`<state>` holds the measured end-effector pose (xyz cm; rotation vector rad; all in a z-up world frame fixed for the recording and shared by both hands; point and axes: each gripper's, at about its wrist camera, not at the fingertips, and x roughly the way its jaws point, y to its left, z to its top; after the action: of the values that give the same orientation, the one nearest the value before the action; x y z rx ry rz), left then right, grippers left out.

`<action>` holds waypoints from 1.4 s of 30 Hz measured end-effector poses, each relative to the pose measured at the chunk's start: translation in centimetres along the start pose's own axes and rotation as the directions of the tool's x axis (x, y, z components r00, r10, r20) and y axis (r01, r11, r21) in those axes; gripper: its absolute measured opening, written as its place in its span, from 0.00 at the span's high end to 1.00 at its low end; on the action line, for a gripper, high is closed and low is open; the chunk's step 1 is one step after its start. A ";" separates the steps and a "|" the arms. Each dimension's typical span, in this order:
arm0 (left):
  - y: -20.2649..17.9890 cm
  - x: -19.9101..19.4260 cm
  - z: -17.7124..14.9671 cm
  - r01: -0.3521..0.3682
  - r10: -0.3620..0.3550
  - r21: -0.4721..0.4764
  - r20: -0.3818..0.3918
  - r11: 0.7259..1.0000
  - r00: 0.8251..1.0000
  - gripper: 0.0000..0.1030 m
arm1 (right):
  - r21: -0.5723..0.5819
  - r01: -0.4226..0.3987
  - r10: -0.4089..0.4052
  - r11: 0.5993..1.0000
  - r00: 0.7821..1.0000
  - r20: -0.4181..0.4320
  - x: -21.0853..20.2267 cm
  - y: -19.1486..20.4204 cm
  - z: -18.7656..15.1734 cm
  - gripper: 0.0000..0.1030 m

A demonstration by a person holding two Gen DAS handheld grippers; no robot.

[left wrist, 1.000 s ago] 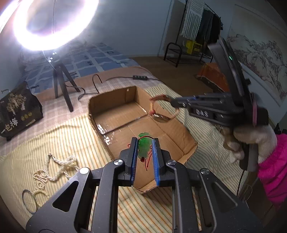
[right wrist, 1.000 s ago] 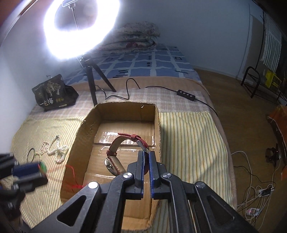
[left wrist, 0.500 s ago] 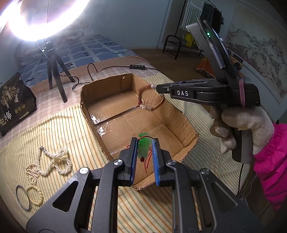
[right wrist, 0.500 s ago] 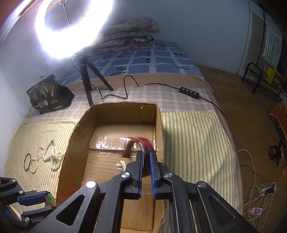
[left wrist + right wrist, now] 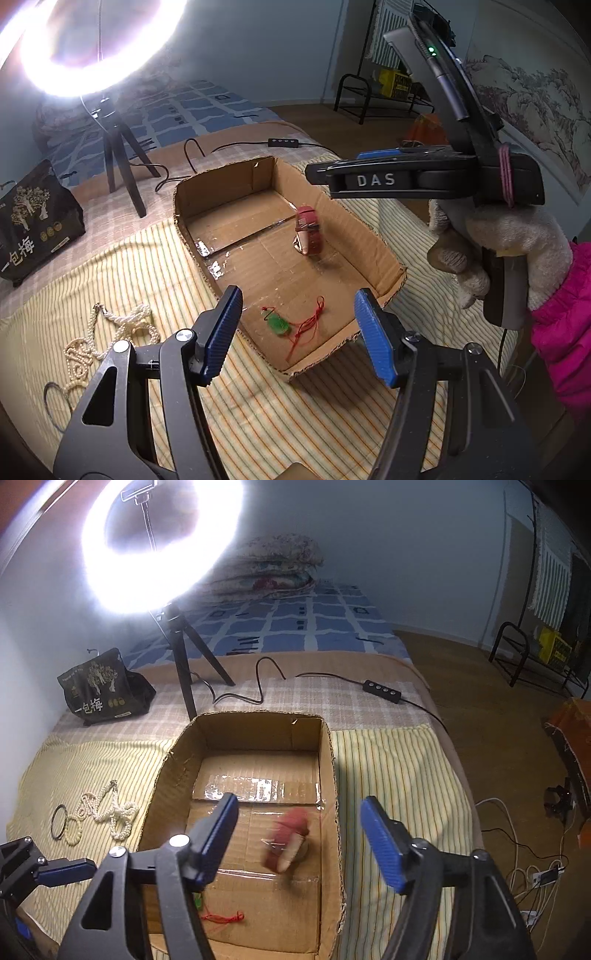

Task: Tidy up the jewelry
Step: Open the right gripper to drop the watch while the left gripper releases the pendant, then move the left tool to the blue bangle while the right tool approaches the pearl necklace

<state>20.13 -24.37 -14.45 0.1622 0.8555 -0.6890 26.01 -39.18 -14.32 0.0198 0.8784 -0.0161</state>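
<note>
Right wrist view: watch [image 5: 286, 840] motion-blurred in box [image 5: 334, 775]; pendant [image 5: 198, 901] half-hidden; both grippers' jaws just parted, empty.

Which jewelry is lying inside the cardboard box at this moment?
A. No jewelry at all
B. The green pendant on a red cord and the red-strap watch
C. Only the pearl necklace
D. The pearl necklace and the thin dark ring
B: the green pendant and the red-strap watch are inside the cardboard box, while the pearl necklace and the thin dark ring lie outside on the striped cloth.
</note>
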 end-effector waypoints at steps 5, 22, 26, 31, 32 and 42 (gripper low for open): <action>0.5 -1.1 -0.3 -0.009 0.009 -0.016 0.006 1.000 1.000 0.37 | 0.006 0.023 -0.023 1.000 1.000 0.014 -1.2 0.1 0.0 0.18; 4.5 -6.9 -2.4 -0.110 0.114 -0.089 0.032 0.990 0.993 0.37 | 0.002 0.039 -0.039 0.999 0.999 0.030 -5.7 2.2 -1.4 0.00; 6.7 -8.2 -3.6 -0.154 0.158 -0.109 0.029 0.982 0.987 0.37 | -0.005 0.007 -0.007 1.000 0.999 0.031 -6.7 3.2 -1.7 0.00; 10.0 -10.0 -5.9 -0.210 0.214 -0.141 0.016 0.968 0.977 0.37 | -0.043 -0.033 0.035 0.998 0.999 0.029 -7.3 5.5 -1.6 0.00; 10.8 -10.4 -6.4 -0.222 0.226 -0.150 0.014 0.964 0.974 0.37 | -0.047 -0.041 0.042 0.998 0.999 0.029 -7.4 5.9 -1.6 0.00; 18.5 -12.5 -11.4 -0.286 0.283 -0.299 -0.054 0.910 0.958 0.37 | -0.146 -0.123 0.122 0.982 0.992 -0.017 -5.7 11.8 -0.8 0.10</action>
<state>18.54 0.62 -15.17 0.0108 0.9141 -0.2765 21.95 -27.33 -10.31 -0.0638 0.8830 0.1645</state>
